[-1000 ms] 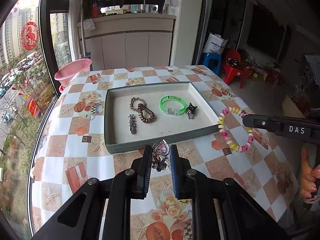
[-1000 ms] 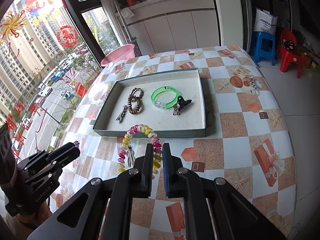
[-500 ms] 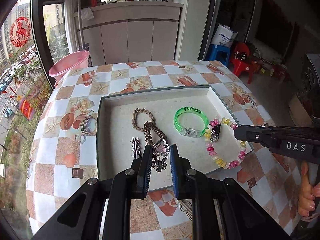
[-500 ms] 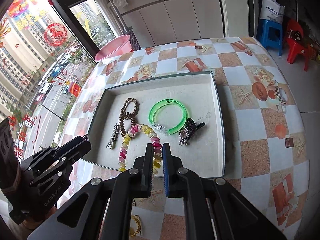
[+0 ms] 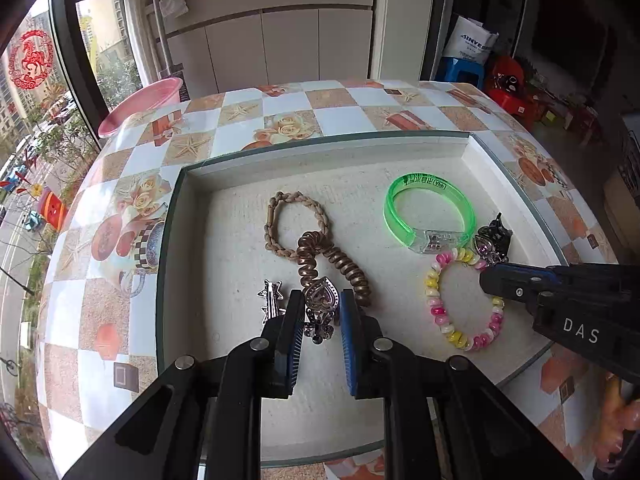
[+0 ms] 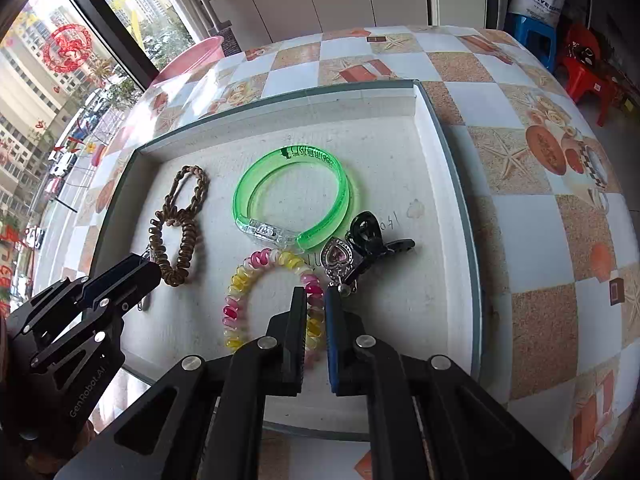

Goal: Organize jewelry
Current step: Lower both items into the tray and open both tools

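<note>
The left gripper (image 5: 319, 322), lower centre of its view, pinches a silver heart-shaped hair clip (image 5: 320, 304); the right gripper (image 6: 316, 316) is clamped on a pink-and-yellow coil bracelet (image 6: 240, 280). Both hang over the shallow grey tray (image 5: 320, 148). Lower onto bare felt, then open the fingers gently.

Pink basin (image 5: 140, 106) upper left, behind checkered tablecloth (image 5: 340, 114). White cabinets (image 5: 288, 52) top centre. Blue stool (image 6: 534, 34) and red chair (image 6: 588, 68) upper right.
</note>
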`<state>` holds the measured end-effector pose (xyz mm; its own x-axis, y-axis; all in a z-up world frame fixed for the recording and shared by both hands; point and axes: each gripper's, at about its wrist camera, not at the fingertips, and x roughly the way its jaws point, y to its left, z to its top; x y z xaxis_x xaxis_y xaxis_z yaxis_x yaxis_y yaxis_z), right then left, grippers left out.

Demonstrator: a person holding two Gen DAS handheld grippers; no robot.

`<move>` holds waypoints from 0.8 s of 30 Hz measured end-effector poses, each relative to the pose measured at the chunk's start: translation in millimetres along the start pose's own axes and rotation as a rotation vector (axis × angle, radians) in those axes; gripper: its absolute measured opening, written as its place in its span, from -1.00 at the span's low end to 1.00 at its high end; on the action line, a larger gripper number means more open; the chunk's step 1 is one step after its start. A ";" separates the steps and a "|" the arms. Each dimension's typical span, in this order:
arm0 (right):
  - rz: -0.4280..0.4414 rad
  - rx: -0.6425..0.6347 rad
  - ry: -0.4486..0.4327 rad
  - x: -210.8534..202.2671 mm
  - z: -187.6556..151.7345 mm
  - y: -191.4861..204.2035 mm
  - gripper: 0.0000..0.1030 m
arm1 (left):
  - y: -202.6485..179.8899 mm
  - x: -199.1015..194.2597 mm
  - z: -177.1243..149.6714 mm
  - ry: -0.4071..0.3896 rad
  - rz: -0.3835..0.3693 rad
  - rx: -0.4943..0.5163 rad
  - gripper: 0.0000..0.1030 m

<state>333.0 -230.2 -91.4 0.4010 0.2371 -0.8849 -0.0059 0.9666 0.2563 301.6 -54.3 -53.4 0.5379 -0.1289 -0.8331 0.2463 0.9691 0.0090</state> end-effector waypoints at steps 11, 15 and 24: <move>-0.020 0.014 -0.045 0.5 4.7 -7.8 -0.81 | -10.6 8.0 0.8 -0.023 0.085 0.035 -0.40; -0.006 0.020 -0.042 1.7 5.6 -8.6 -0.78 | -9.9 5.8 -0.6 -0.024 0.086 0.025 -0.40; 0.040 0.033 -0.075 -15.7 4.2 -7.5 -0.11 | -10.8 -1.1 -2.5 -0.033 0.089 0.011 -0.40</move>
<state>330.5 -241.6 -77.8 0.4684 0.2659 -0.8425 0.0065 0.9526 0.3043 296.3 -64.2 -54.0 0.5840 -0.0495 -0.8102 0.2050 0.9748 0.0882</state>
